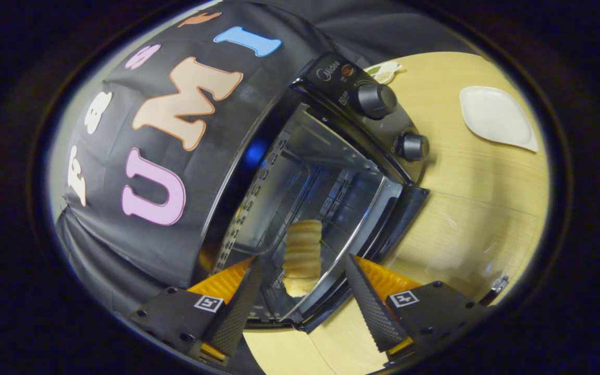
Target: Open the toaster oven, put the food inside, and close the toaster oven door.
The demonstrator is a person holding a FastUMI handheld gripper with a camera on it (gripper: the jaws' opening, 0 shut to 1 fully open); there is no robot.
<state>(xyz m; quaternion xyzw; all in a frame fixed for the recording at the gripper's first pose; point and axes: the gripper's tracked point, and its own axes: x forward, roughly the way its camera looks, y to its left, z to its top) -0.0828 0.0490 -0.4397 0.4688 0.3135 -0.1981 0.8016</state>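
Observation:
The black toaster oven [331, 78] stands open on the wooden table [487, 182], its shiny chamber [310, 177] facing me. Its glass door [435, 250] hangs folded down towards me, with the handle [494, 289] at its far end. A ridged, pale brown bread roll [302, 250] lies at the mouth of the chamber; its near end is by the door hinge. My gripper [302, 260] is open, and the roll sits in the gap between the fingertips. The black ridged pads [237, 307] stand clear of the roll on both sides.
Two round knobs [376, 100] sit on the oven's control panel. A white plate [495, 117] lies on the table beyond the oven, and a small dish [383, 72] with something green is behind the oven. The black cloth wall [175, 172] closes off the other side.

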